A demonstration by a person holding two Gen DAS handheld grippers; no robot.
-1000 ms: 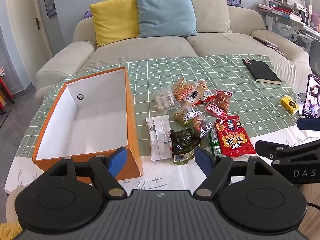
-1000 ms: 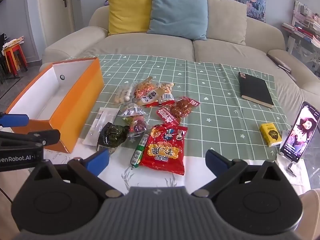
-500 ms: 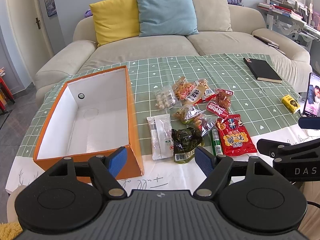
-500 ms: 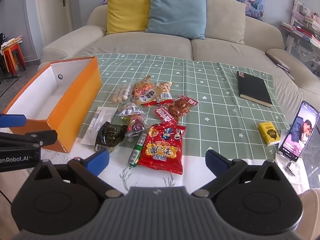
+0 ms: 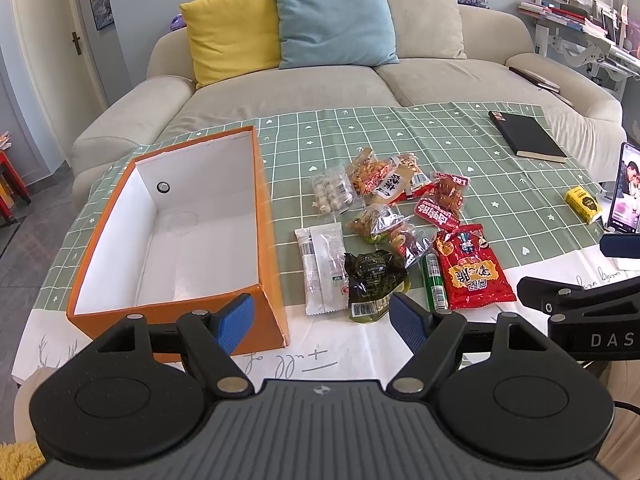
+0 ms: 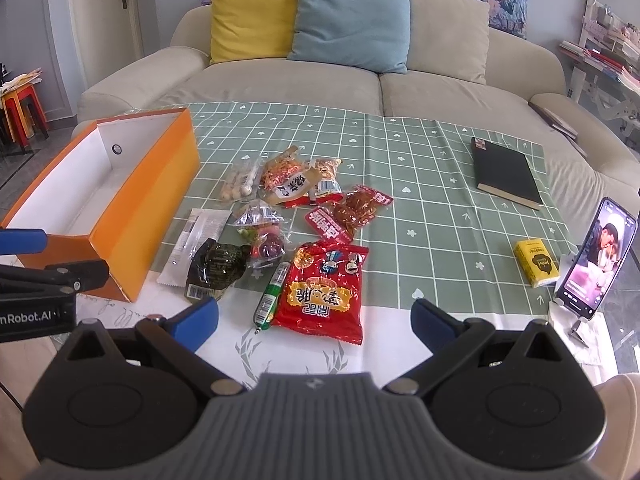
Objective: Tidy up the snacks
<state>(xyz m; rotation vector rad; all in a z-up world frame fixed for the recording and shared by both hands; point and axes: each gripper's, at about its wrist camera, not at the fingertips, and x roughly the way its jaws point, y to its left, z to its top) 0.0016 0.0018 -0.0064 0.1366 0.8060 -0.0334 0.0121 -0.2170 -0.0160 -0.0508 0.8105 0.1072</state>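
An empty orange box with a white inside stands at the table's left. Several snack packets lie in a loose pile to its right: a large red bag, a dark green packet, a white wrapper, a green stick and smaller red and clear packets. My left gripper is open and empty, near the box's front right corner and the dark green packet. My right gripper is open and empty, just before the red bag.
A black notebook, a small yellow box and a phone on a stand are on the table's right side. A beige sofa with yellow and blue cushions stands behind the table. The green checked cloth covers the table.
Both grippers have drifted slightly; the table's things sit a little higher in the views. Nothing was taken hold of or moved.
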